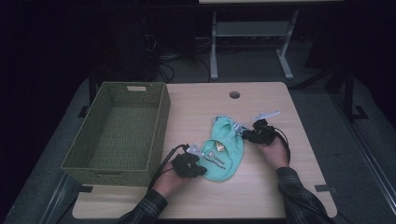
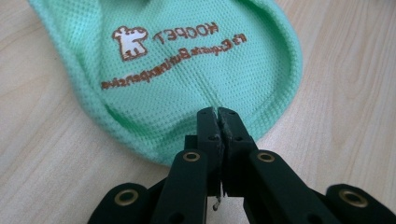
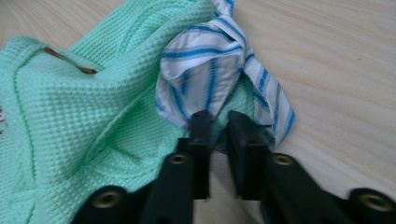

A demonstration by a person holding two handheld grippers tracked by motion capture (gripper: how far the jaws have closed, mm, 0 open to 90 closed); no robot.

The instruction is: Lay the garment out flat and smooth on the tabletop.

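- The green cloth (image 1: 223,151) lies on the table (image 1: 271,186), beside the basket (image 1: 119,133).
- The left gripper (image 2: 218,113) pinches its round edge tight.
- The right gripper (image 3: 219,116) clamps its striped part (image 3: 210,70).

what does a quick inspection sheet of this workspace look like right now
surface: light wooden table with a cable hole, mostly bare
job's things: mint green mesh pet garment with a blue-striped white trim, flat on the table
clutter: empty green woven basket at the table's left
grippers: left gripper shut on the garment's hem; right gripper pinches the trim
cables: black cable trails from the left gripper
surroundings: dark floor, grey metal desk frame behind
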